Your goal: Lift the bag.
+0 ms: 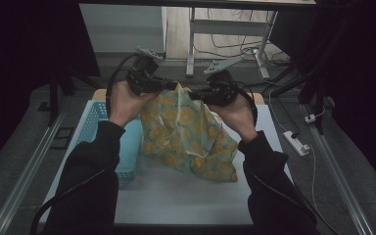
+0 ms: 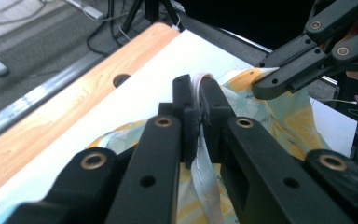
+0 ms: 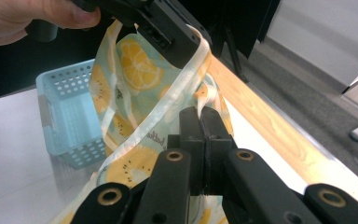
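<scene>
From the high view, your left tongs and right tongs meet at the top edge of one thin plastic bag printed with yellow citrus slices on pale green. Each pair is clamped on that edge, and the bag hangs from them with its lower end resting on the white-topped desk. One light blue perforated plastic basket sits on the desk just left of the bag, under your left forearm. The near half of the desk is bare and gives you room; the far wooden edge lies close behind the tongs, and the right edge is near the bag's lower corner.

In the left gripper view, your left tongs are pressed together on a white hem strip of the bag, which runs down between the jaws. The right tongs bite the same edge just beyond, at upper right. The wooden desk edge runs diagonally at the left, with floor beyond it.

In the right gripper view, your right tongs are shut on the bag's hem. The left tongs pinch the bag above. The basket stands to the left on the desk, and the wooden edge runs close at the right.
</scene>
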Action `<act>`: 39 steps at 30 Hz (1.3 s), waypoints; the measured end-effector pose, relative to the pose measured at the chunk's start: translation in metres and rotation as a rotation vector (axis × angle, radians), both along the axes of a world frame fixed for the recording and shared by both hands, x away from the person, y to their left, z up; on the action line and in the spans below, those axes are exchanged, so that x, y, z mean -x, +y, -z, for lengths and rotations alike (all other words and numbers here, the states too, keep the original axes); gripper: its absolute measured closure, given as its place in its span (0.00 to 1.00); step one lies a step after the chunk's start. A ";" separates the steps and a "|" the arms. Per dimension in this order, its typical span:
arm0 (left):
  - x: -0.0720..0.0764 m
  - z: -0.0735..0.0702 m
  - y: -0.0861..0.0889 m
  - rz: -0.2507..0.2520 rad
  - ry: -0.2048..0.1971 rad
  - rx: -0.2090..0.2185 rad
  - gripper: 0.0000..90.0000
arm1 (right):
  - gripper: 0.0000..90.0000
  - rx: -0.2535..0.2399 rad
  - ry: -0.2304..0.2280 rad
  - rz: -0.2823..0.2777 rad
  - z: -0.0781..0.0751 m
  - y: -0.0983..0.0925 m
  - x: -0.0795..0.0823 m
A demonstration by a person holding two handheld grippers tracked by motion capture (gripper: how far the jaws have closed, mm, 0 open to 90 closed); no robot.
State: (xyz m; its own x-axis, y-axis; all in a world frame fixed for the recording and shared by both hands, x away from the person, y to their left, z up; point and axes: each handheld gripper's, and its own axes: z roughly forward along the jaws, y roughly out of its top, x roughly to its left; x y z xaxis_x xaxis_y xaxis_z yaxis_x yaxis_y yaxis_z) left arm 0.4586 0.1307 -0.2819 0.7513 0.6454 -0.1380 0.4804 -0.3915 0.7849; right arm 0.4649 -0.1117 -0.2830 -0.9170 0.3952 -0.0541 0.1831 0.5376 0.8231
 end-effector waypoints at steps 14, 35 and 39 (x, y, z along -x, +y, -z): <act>0.018 0.016 0.015 0.004 -0.073 0.013 0.43 | 0.62 -0.053 0.035 0.055 0.015 -0.017 -0.001; 0.083 0.083 0.059 -0.001 -0.029 0.036 0.02 | 0.20 -0.063 0.032 0.108 0.064 -0.054 0.031; 0.098 0.098 0.065 -0.001 -0.015 0.045 0.00 | 0.13 -0.066 0.025 0.128 0.078 -0.063 0.040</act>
